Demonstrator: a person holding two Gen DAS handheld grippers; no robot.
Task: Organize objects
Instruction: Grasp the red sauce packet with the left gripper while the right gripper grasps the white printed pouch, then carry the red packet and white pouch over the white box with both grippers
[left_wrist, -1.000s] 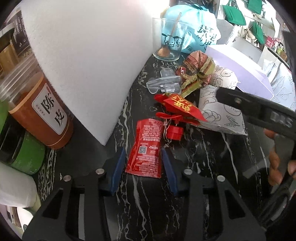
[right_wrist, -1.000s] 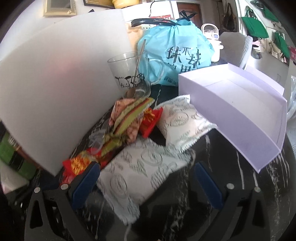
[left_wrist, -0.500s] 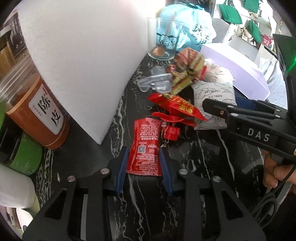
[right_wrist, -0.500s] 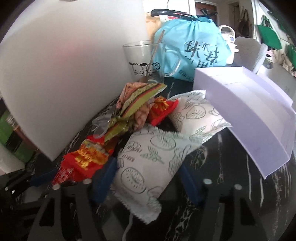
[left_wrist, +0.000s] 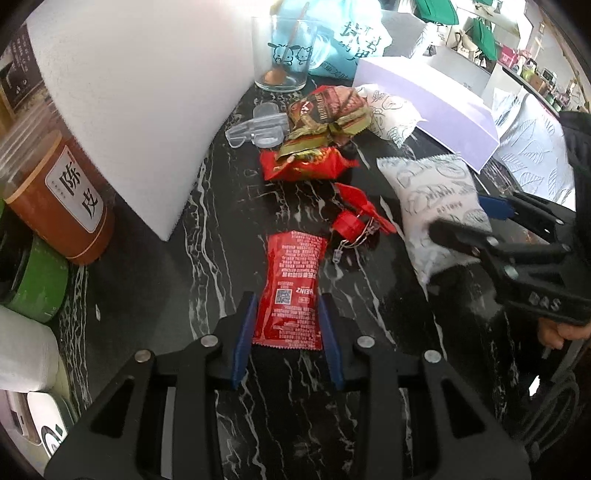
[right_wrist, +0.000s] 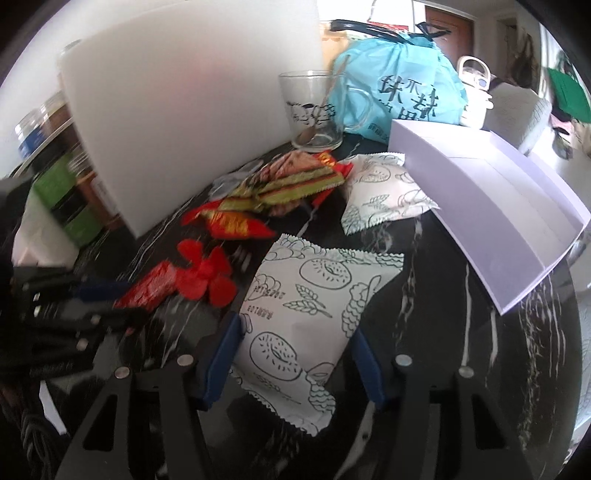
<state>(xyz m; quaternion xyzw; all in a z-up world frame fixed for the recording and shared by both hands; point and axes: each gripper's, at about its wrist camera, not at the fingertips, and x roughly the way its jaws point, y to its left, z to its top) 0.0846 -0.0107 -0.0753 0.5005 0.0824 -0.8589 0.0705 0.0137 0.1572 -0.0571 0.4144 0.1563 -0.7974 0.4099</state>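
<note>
On the black white-veined marble counter (left_wrist: 207, 206), the left wrist view alone shows an amber plastic jar with a white label (left_wrist: 55, 206) at far left and a clear plastic clip (left_wrist: 258, 127) near the glass cup (left_wrist: 282, 51); the right wrist view alone shows the open inside of the shallow lavender cardboard box (right_wrist: 491, 184) at right. The left gripper (left_wrist: 286, 325) points steeply down, its blue fingers (left_wrist: 242, 332) narrow and pressed on both edges of the flat red ketchup sachet (left_wrist: 291, 291) lying on the counter. The right gripper (right_wrist: 291, 363), also angled down, has its fingers closing on the near end of the white printed snack pouch (right_wrist: 306, 314), both pads touching its sides. A hand (left_wrist: 561, 332) holds the right tool's handle.
</note>
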